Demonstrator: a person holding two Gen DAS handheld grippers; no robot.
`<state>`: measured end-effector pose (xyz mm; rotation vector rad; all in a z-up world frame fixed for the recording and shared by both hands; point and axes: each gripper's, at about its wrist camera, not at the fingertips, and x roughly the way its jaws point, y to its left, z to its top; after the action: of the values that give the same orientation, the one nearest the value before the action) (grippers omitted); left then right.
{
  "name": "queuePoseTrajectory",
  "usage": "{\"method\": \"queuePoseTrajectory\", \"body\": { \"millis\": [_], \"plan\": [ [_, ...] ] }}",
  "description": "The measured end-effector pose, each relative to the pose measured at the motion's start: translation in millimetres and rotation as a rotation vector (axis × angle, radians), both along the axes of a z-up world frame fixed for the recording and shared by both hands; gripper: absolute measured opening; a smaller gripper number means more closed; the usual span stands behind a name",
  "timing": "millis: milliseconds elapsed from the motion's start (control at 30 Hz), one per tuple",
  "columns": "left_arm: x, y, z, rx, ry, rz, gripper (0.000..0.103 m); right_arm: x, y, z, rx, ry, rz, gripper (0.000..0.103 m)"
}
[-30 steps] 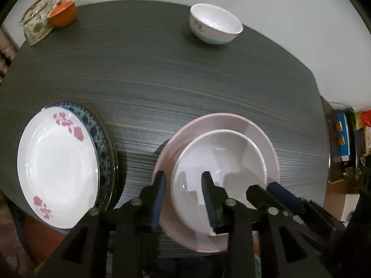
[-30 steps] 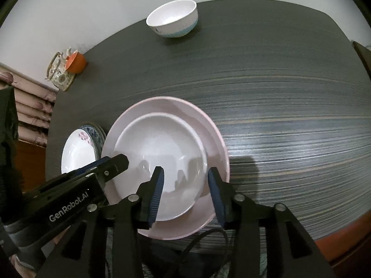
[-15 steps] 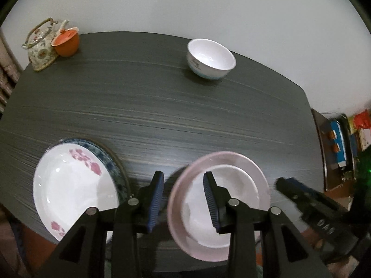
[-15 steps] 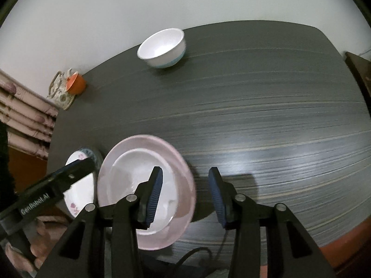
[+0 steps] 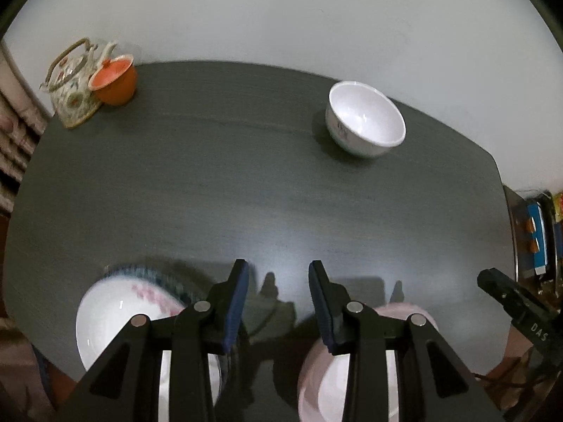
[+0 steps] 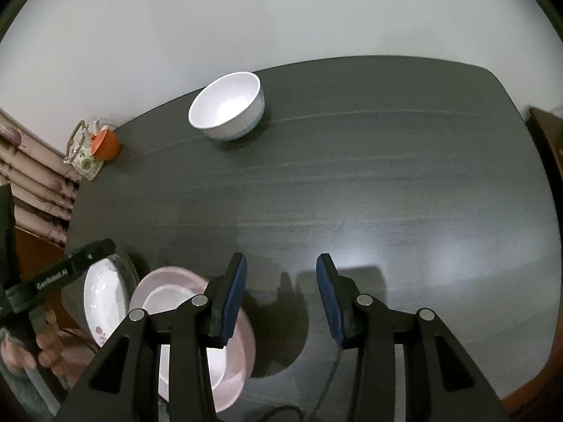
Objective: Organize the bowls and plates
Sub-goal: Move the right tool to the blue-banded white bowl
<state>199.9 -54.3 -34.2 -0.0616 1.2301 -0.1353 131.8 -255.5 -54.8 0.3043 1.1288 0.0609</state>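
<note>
Left gripper [image 5: 276,297]: jaws parted with only bare tabletop between the blue pads; it holds nothing and hangs above the near edge, between the two plate groups.
Right gripper [image 6: 279,295]: jaws likewise apart and empty, over open dark table [image 6: 387,176] just right of the pink plate, free to reach for the next dish.
Pink plate [image 6: 242,344]: sits at the near edge with a white bowl [image 6: 183,302] nested inside it, a likely stacking spot since the plate gives the bowl a wide base.
Floral plate [image 5: 112,313]: white with pink flowers, lying on a blue-patterned plate [image 5: 165,277] whose rim shows behind it; plates are gathered with plates here.
Loose bowl [image 5: 366,119]: white, upright, alone near the far edge and well apart from both stacks; by the look of it, the one dish left to bring in.
Teapot [image 5: 72,84] and orange cup [image 5: 114,79]: touching at the far left corner, out of the working area.
</note>
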Motion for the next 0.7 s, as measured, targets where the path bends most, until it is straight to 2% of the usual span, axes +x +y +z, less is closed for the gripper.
{"method": "queuePoseTrajectory", "body": {
  "millis": [167,267,400,700],
  "plan": [
    [39,-6,-2,-0.017,-0.026,0.012,0.036,38,-14,6,0.007,-0.052,0.037,0.039],
    [66,-10,-4,-0.056,-0.021,0.018,0.036,60,-24,6,0.047,-0.064,0.038,0.04],
    [101,-21,-12,-0.112,0.0,0.025,0.036,98,-35,0,0.101,-0.045,0.021,0.04],
    [160,-38,-42,-0.186,0.071,0.066,0.036,173,-24,-22,0.117,-0.004,0.041,0.041]
  ]
}}
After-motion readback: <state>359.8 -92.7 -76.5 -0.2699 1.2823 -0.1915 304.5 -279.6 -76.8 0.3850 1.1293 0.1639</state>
